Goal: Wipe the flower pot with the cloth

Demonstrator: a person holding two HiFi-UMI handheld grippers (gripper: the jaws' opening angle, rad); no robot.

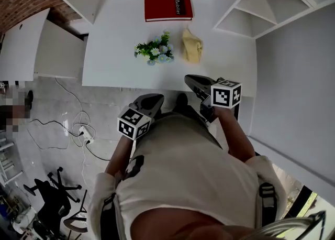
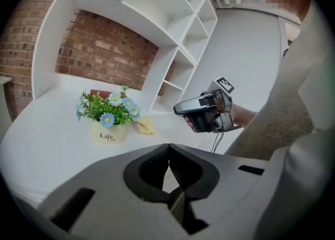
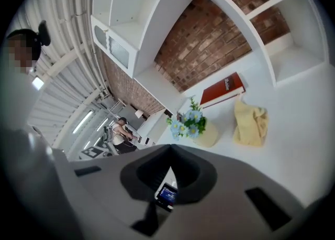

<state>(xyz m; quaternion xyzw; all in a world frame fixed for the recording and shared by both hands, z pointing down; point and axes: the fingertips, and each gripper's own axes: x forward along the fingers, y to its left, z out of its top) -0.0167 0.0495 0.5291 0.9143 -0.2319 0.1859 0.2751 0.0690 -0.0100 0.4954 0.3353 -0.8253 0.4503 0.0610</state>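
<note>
- Judging by how things lie, you are at the opening step. The cloth (image 1: pixel 191 46) lies crumpled and untouched on the white table (image 1: pixel 112 29), just beside the flower pot (image 2: pixel 108 133), which stands upright near the table's middle.
- Your left gripper (image 1: pixel 153 99) and right gripper (image 1: pixel 190 80) both hang at the table's near edge, well apart from pot and cloth. Each has its jaws pressed together on nothing.
- Next, I'd say, you need to spread the right jaws, reach to the cloth and pinch a fold. The left could then steady the pot.
- A red book (image 1: pixel 168 7) lies behind, near the brick wall, and white shelves (image 1: pixel 261 3) stand at the right. Neither blocks the reach.
- The blue flowers (image 1: pixel 157 50) overhang the pot, so wipe low on its wall.
- Cables (image 1: pixel 78 129) and a black chair (image 1: pixel 52 194) sit on the floor at left, out of your way.
</note>
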